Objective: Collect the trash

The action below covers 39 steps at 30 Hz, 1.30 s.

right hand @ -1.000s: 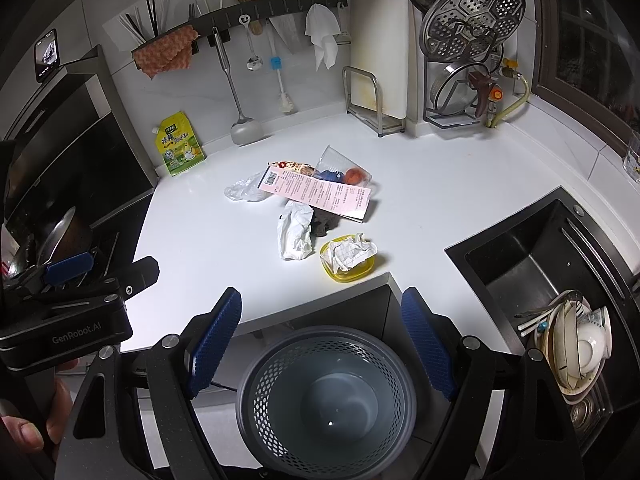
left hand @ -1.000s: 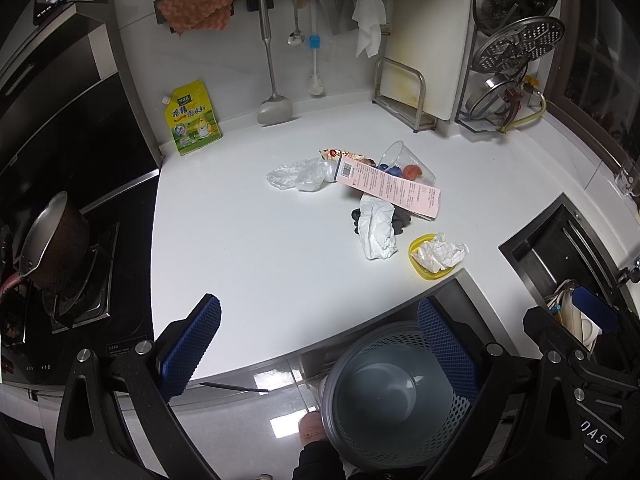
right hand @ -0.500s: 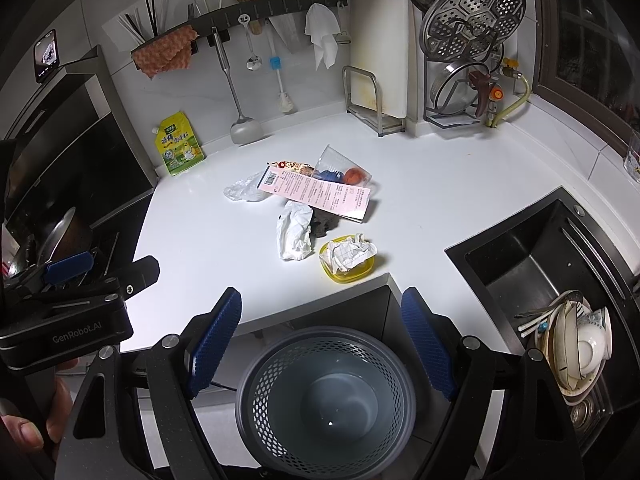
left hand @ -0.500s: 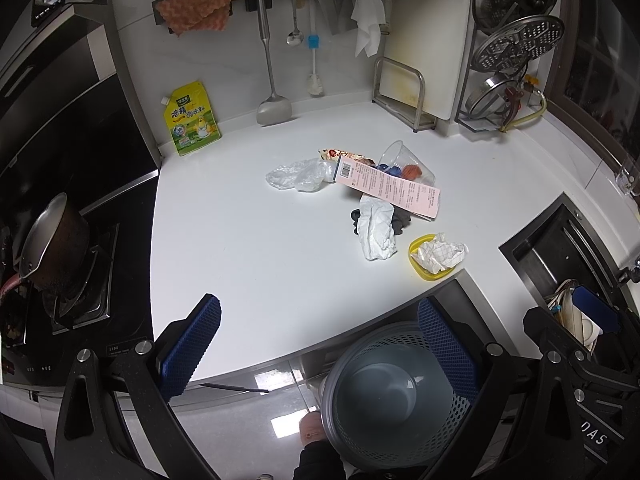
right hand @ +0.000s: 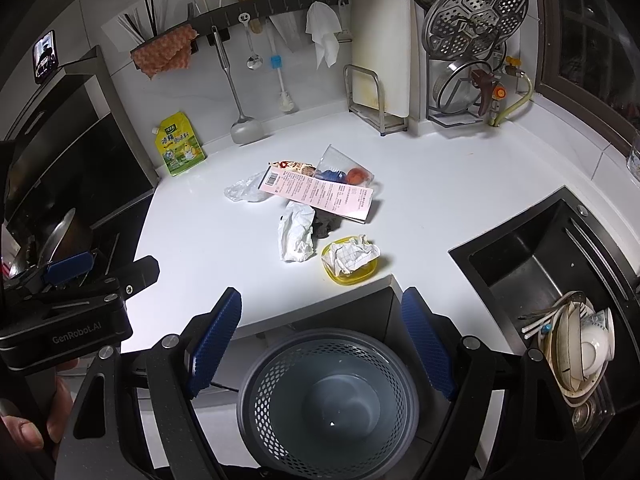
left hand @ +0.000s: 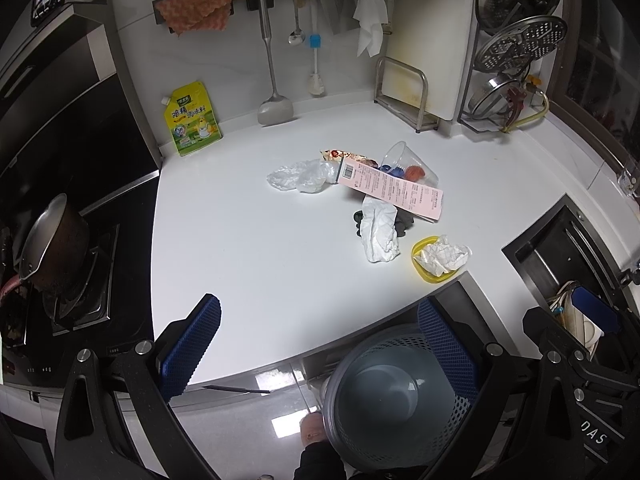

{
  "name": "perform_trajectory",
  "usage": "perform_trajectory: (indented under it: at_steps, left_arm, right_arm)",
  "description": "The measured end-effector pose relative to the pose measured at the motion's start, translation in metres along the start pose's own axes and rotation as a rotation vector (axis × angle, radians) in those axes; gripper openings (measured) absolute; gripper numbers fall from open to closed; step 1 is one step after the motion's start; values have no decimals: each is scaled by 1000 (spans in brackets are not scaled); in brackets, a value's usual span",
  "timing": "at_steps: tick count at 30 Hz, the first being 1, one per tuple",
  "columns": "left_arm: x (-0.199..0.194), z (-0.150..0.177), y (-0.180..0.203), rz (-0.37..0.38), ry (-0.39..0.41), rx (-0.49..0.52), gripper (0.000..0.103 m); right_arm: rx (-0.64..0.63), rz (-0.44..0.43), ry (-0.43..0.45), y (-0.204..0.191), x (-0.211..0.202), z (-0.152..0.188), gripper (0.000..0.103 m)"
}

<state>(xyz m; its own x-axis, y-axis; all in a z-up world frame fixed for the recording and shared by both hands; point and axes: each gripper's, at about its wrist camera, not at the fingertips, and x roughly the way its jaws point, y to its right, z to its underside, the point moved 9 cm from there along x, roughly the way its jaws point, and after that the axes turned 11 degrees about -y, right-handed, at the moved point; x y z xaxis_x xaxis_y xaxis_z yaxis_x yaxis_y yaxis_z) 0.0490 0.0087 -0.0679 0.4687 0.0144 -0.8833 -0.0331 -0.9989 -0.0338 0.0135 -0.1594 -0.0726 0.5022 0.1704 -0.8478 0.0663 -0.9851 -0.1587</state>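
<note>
Trash lies in a heap on the white counter [left hand: 248, 248]: a pink receipt [left hand: 394, 191] [right hand: 320, 193], a clear plastic cup [left hand: 404, 162] on its side with coloured bits inside, a crumpled clear bag [left hand: 298, 176], a white crumpled paper [left hand: 378, 229] [right hand: 296, 232] over something dark, and a yellow lid [left hand: 430, 266] [right hand: 350, 270] holding wadded paper. A grey perforated bin [right hand: 328, 400] [left hand: 394, 400] stands on the floor below the counter edge. My left gripper [left hand: 320, 344] and right gripper [right hand: 322, 344] both hang open, well short of the trash, holding nothing.
A stove with a pot [left hand: 52, 244] sits left. A black sink [right hand: 552, 280] with dishes is right. A yellow pouch [left hand: 192, 120], hanging utensils, a cutting board [left hand: 428, 36] and a lid rack [right hand: 472, 28] line the back wall. A hand [right hand: 36, 420] holds the left gripper.
</note>
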Motion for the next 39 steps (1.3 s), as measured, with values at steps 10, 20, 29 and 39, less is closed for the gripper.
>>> perform_trajectory:
  at_steps: [10, 20, 29, 39]
  left_arm:
    - [13, -3, -10, 2, -28, -6, 97]
    - [58, -6, -11, -6, -78, 3, 97]
    - [117, -7, -8, 13, -120, 3, 97]
    - [141, -17, 3, 35, -72, 26, 97]
  right_arm:
    - [4, -3, -33, -2, 22, -2, 78]
    - [4, -13, -93, 10, 69, 0, 78]
    - [8, 42, -136, 37, 135, -9, 78]
    - [-50, 58, -115, 43, 185, -37, 78]
